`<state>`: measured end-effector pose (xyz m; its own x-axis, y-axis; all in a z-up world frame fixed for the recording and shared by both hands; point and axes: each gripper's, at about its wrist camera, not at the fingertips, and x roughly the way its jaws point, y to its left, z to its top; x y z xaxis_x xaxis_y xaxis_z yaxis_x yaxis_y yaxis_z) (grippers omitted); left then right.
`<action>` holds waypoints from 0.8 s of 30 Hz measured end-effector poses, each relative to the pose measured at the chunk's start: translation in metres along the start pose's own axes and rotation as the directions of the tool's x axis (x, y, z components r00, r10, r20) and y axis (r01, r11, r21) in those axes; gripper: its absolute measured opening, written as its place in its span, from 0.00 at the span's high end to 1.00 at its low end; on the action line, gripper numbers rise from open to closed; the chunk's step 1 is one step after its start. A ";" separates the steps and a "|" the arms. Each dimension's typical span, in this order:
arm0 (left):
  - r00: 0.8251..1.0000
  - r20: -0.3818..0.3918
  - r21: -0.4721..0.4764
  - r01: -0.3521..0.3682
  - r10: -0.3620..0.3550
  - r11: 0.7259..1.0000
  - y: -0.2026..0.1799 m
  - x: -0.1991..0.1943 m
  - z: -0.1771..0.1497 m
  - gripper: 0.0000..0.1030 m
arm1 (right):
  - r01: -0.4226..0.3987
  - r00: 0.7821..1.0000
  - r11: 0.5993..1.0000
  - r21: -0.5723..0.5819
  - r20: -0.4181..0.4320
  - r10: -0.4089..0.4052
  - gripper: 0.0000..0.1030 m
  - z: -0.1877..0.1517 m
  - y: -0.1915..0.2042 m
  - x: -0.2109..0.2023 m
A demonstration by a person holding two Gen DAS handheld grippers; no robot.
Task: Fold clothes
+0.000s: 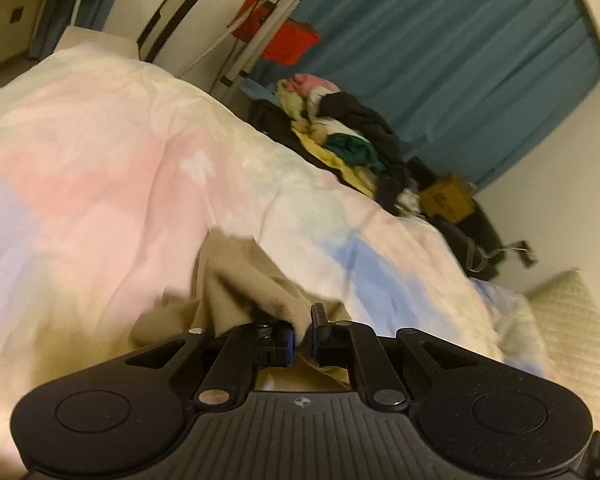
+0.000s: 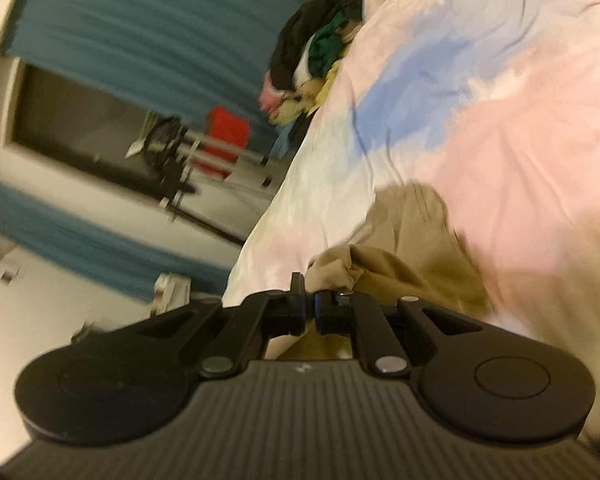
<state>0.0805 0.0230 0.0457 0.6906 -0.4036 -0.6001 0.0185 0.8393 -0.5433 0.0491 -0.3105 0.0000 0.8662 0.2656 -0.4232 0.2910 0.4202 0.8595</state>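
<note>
A tan garment (image 1: 236, 280) lies bunched on the pastel duvet (image 1: 100, 168). My left gripper (image 1: 302, 330) is shut on a fold of it, with cloth draped over the left finger. In the right wrist view the same tan garment (image 2: 416, 248) stretches over the duvet (image 2: 520, 128). My right gripper (image 2: 309, 304) is shut on another bunched edge of it. Both views are blurred and tilted.
A pile of mixed clothes (image 1: 340, 136) lies at the far side of the bed, also in the right wrist view (image 2: 316, 52). Beyond stand teal curtains (image 1: 460, 48), a metal rack with red items (image 1: 284, 36), a cardboard box (image 1: 446, 198) and a textured mattress edge (image 1: 572, 328).
</note>
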 end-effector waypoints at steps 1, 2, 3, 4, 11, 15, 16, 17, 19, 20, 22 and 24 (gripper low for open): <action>0.999 -0.011 0.024 -0.032 0.032 0.999 -0.005 0.017 0.009 0.91 | 0.015 1.000 1.000 0.007 0.000 -0.015 0.92 0.006 -0.002 0.014; 0.998 -0.019 0.018 -0.063 0.063 0.998 -0.005 0.034 0.016 0.91 | 0.032 0.999 0.999 0.008 -0.004 -0.031 0.92 0.010 -0.005 0.027; 0.996 -0.026 0.026 -0.083 0.084 0.996 -0.006 0.050 0.022 0.91 | 0.048 0.999 0.999 0.008 -0.009 -0.047 0.92 0.014 -0.008 0.039; 0.994 -0.036 0.048 -0.098 0.100 0.994 -0.005 0.067 0.027 0.91 | 0.064 0.998 0.998 0.008 -0.013 -0.063 0.92 0.019 -0.011 0.052; 0.988 -0.108 0.028 -0.103 0.106 0.994 0.022 0.149 0.037 0.91 | 0.119 0.991 0.992 0.035 -0.067 -0.117 0.91 0.044 -0.043 0.127; 0.995 -0.071 0.085 -0.065 0.072 0.994 0.016 0.160 0.045 0.89 | 0.083 0.994 0.996 0.014 -0.066 -0.082 0.91 0.053 -0.055 0.142; 0.995 -0.068 0.113 -0.065 0.073 0.991 0.011 0.163 0.046 0.89 | 0.086 0.994 0.996 0.012 -0.065 -0.085 0.91 0.054 -0.055 0.144; 0.995 -0.063 0.146 -0.064 0.074 0.987 0.008 0.167 0.047 0.89 | 0.087 0.994 0.996 0.008 -0.064 -0.086 0.91 0.056 -0.056 0.146; 0.996 -0.060 0.155 -0.057 0.067 0.986 0.008 0.172 0.047 0.87 | 0.083 0.995 0.997 -0.002 -0.061 -0.083 0.91 0.059 -0.056 0.150; 0.996 -0.070 0.148 -0.052 0.063 0.988 0.010 0.174 0.047 0.86 | 0.087 0.994 0.996 -0.005 -0.067 -0.087 0.91 0.059 -0.058 0.152; 0.996 -0.071 0.158 -0.034 0.046 0.987 0.010 0.170 0.045 0.75 | 0.092 0.992 0.996 -0.013 -0.089 -0.093 0.90 0.058 -0.059 0.155; 0.998 -0.061 0.188 -0.010 0.022 0.982 0.006 0.162 0.041 0.49 | 0.069 0.991 0.997 -0.036 -0.112 -0.073 0.84 0.056 -0.057 0.151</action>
<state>0.2223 -0.0218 -0.0306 0.6455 -0.4065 -0.6466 0.1471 0.8970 -0.4169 0.1865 -0.3428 -0.0965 0.7916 0.3303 -0.5140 0.3350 0.4689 0.8172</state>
